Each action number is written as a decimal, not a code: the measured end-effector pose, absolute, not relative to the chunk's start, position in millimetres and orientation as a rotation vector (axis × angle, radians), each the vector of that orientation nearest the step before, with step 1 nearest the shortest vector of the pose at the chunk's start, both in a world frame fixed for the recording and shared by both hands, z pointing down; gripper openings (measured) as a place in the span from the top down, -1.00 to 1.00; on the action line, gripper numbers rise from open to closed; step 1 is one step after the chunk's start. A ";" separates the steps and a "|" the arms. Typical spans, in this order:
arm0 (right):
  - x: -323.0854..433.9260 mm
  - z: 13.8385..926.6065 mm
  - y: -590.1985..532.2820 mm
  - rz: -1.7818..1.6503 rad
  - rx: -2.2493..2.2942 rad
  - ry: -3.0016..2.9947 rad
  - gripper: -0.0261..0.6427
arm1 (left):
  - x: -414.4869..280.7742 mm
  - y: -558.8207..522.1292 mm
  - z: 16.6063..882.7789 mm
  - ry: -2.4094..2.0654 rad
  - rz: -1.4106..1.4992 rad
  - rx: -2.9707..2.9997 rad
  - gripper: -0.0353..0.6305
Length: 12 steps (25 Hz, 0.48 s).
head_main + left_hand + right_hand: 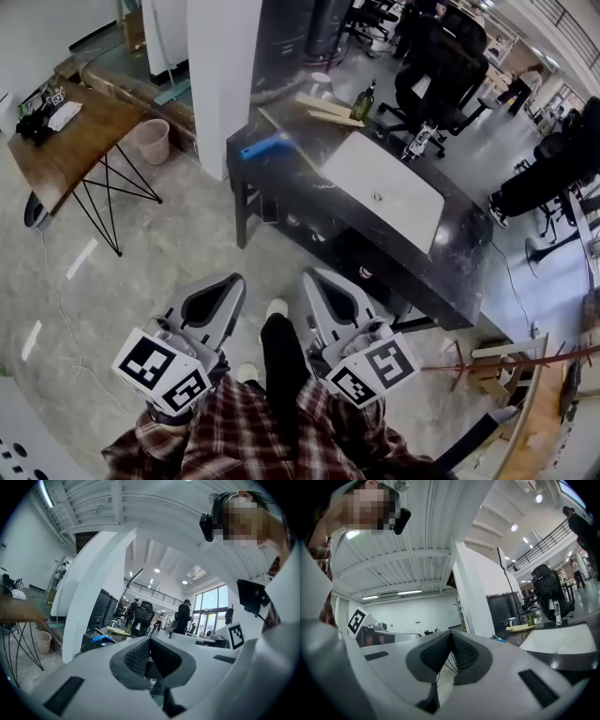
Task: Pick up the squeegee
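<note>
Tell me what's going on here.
A person in a plaid shirt stands on the floor a little short of a dark counter. They hold the left gripper and the right gripper level out in front, both shut and empty. The blue squeegee lies untouched at the counter's left end, left of the white sink. Nothing has been picked up yet.
</note>
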State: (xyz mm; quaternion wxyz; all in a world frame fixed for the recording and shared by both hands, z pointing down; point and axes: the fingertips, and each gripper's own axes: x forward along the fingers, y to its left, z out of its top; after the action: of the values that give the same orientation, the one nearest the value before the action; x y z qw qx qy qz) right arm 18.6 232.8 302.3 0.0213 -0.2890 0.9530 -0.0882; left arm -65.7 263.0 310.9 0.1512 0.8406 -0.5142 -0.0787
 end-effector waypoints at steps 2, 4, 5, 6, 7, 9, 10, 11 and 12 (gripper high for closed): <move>14.7 303.4 204.7 -0.277 -0.883 2.959 0.89 | -68.9 235.8 312.4 -1.484 -0.230 2.406 0.86; 11.5 302.4 174.5 -0.280 -0.870 2.955 0.89 | -71.0 206.5 312.4 -1.489 -0.229 2.403 0.87; 10.2 301.3 158.3 -0.285 -0.864 2.949 0.89 | -71.3 191.2 311.8 -1.489 -0.224 2.406 0.87; 8.8 299.5 141.5 -0.288 -0.858 2.941 0.89 | -71.7 175.3 310.6 -1.488 -0.218 2.409 0.87; 6.7 296.8 124.5 -0.288 -0.848 2.935 0.89 | -72.6 159.0 308.2 -1.491 -0.212 2.414 0.87; 1.0 288.1 91.6 -0.271 -0.820 2.930 0.89 | -76.6 125.3 299.6 -1.507 -0.209 2.424 0.86; -1.4 282.8 76.1 -0.261 -0.806 2.930 0.89 | -78.5 109.0 294.4 -1.516 -0.208 2.428 0.87; -2.6 277.7 61.3 -0.254 -0.795 2.928 0.89 | -79.8 93.5 289.7 -1.525 -0.205 2.431 0.87; -2.7 273.5 46.9 -0.251 -0.787 2.925 0.89 | -80.3 78.8 286.0 -1.531 -0.202 2.433 0.87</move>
State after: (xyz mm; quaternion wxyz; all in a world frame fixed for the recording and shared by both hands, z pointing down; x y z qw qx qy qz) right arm -2.7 46.9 273.5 0.0512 -0.2586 0.9611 -0.0824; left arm -80.3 78.8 286.0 0.1295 0.8372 -0.5268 -0.0695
